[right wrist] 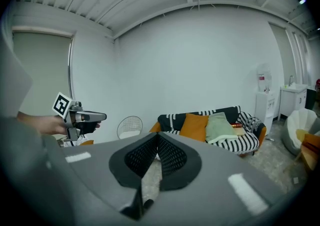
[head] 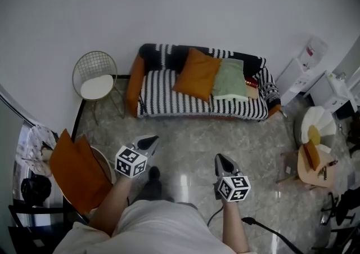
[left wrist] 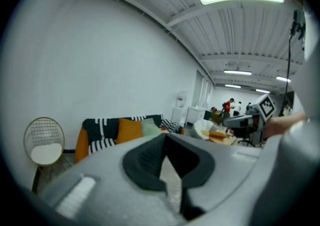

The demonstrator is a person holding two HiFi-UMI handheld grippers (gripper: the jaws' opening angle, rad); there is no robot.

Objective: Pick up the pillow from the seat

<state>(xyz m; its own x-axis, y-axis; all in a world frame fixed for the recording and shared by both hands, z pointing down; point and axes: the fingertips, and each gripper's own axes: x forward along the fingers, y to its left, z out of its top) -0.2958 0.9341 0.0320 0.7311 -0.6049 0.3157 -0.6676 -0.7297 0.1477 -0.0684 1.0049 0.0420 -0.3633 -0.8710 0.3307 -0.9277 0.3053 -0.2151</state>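
A black-and-white striped sofa stands against the far wall. An orange pillow and a pale green pillow lean side by side on its seat. Both grippers hover over the floor well short of the sofa and point toward it. My left gripper is shut with nothing in it, and so is my right gripper. The right gripper view shows the orange pillow and green pillow beyond the closed jaws. In the left gripper view the orange pillow sits far off, just above the jaws.
A wire chair with a white seat pad stands left of the sofa. Orange cushions rest on a chair at near left. A water dispenser, a white chair and a small round table are at right. A cable trails on the floor.
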